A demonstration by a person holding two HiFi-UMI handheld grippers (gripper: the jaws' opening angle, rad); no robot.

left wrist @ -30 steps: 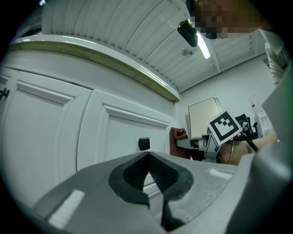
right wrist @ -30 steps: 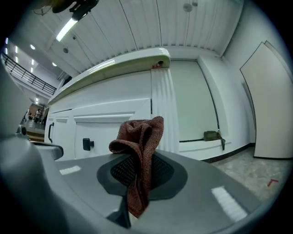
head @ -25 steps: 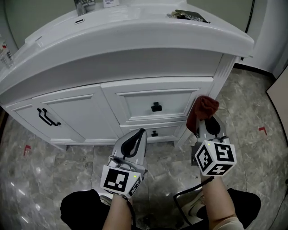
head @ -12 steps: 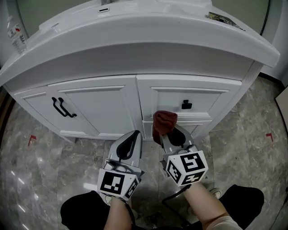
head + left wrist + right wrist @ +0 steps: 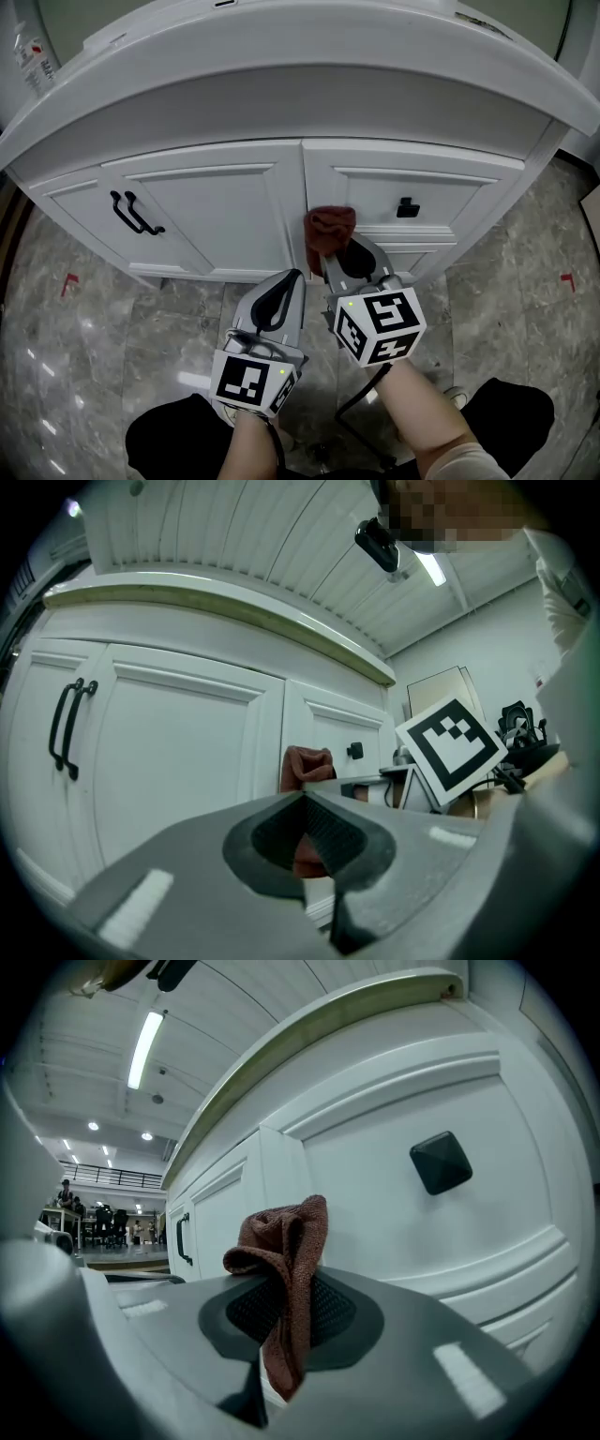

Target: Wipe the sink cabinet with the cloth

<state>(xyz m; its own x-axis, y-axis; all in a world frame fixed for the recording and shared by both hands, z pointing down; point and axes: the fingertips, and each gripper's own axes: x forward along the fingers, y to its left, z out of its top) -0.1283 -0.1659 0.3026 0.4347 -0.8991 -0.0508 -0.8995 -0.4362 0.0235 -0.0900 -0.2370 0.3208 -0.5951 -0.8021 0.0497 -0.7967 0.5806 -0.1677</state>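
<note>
1. My right gripper (image 5: pixel 345 258) is clamped tight on the reddish-brown cloth (image 5: pixel 328 230). The cloth bunches above the jaws at the post between the door and the drawers. I cannot tell whether it is pressing on the paint.
2. My left gripper (image 5: pixel 286 286) has its jaws closed together on nothing and hangs low, just beside the right one.
3. To wipe well, I'd press the wad flat onto the sink cabinet (image 5: pixel 216 211) and run long strokes along each panel, keeping the hard jaw tips off the finish.
4. I'd steer round the black knob (image 5: pixel 406 207) and the door handles (image 5: pixel 131 214) so the cloth doesn't snag.
5. The surface is glossy white with recessed mouldings, and the counter (image 5: pixel 281 66) overhangs it.
6. The floor (image 5: pixel 103 328) is grey and marbled with red tape marks, and a strip-lit hall lies beyond.
</note>
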